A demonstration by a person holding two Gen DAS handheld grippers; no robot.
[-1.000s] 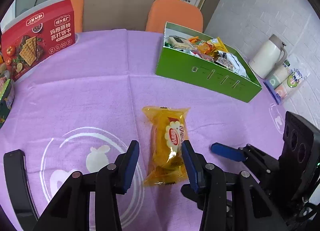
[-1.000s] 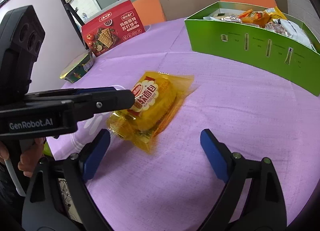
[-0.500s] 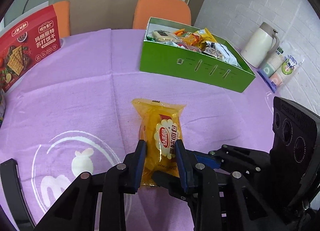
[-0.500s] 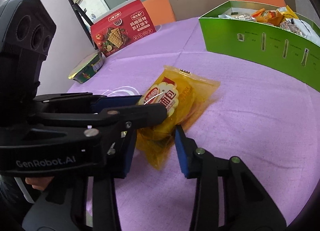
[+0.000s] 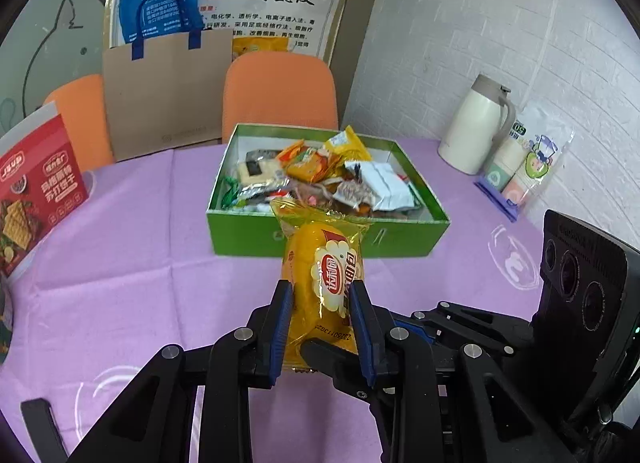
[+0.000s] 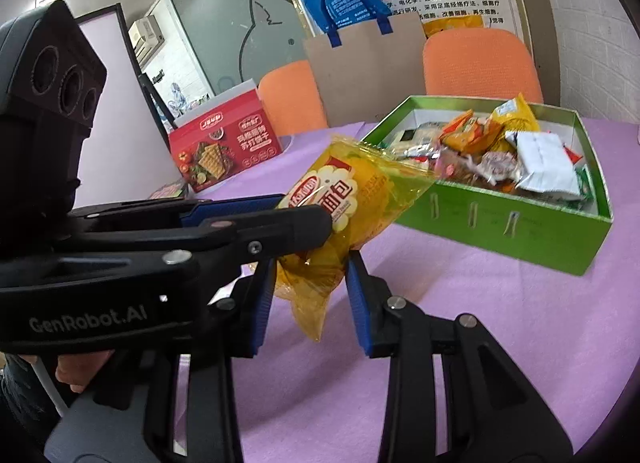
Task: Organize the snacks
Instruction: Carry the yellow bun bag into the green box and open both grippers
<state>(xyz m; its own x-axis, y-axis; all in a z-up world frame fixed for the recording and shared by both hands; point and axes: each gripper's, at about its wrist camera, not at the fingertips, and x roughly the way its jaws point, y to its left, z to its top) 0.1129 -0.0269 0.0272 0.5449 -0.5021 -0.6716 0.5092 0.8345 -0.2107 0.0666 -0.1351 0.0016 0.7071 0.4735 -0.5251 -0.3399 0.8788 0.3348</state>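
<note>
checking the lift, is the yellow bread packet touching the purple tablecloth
Apart. In the right wrist view the yellow bread packet hangs in the left gripper, with the purple tablecloth visible beneath its lower tail.

A second ago the yellow bread packet [image 5: 322, 275] lay flat on the purple surface [image 5: 120, 263]; both hand-held grippers closed on it. It is now lifted clear, toward the green box [image 5: 328, 239] at 12 o'clock.

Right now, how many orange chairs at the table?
2. One orange chair stands right behind the green box; the other orange chair is further left, partly covered by the brown paper bag. More could be out of frame.
</note>
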